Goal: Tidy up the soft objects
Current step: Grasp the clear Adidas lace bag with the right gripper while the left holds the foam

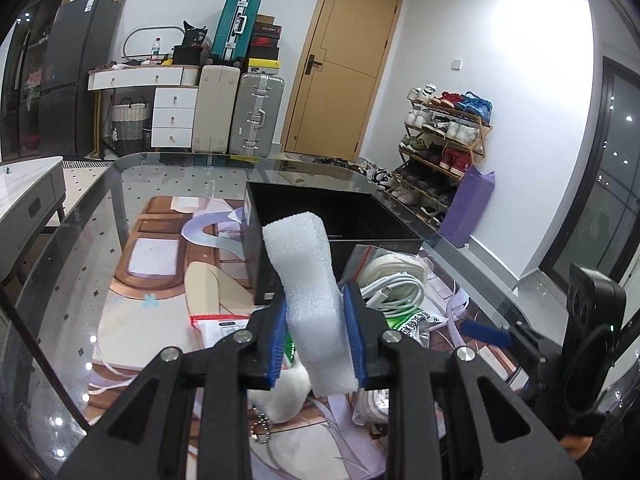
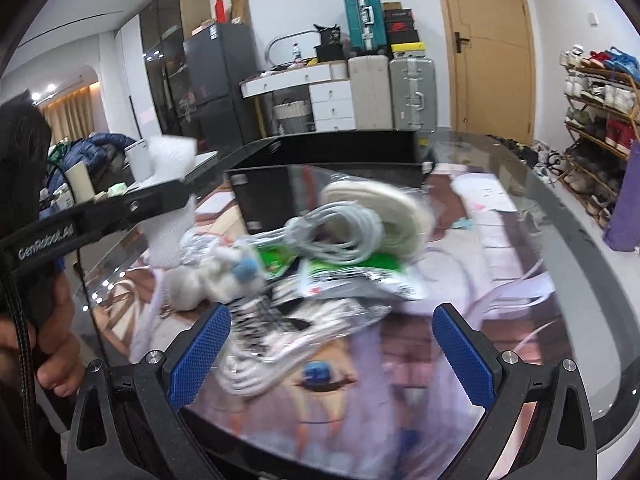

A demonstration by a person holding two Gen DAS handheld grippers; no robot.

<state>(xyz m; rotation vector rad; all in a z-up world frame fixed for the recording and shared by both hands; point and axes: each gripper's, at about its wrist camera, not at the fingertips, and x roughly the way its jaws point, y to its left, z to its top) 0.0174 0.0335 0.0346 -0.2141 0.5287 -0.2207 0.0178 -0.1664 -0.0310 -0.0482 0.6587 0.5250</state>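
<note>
A white foam strip (image 1: 310, 300) is pinched between the blue pads of the left hand-held gripper (image 1: 316, 344), raised above the glass desk (image 1: 80, 240) with the open black box (image 1: 332, 216) just beyond it at twelve o'clock. Only in the right wrist view is the right hand-held gripper (image 2: 332, 356) shown fully, its fingers spread wide with nothing between them. There a blurred heap is also seen at twelve o'clock: a white cable coil (image 2: 340, 232), a bagged cream cord (image 2: 384, 216), a green-and-white packet (image 2: 360, 276) and a white plush toy (image 2: 212, 276). The foam strip (image 2: 168, 196) appears at ten o'clock.
</note>
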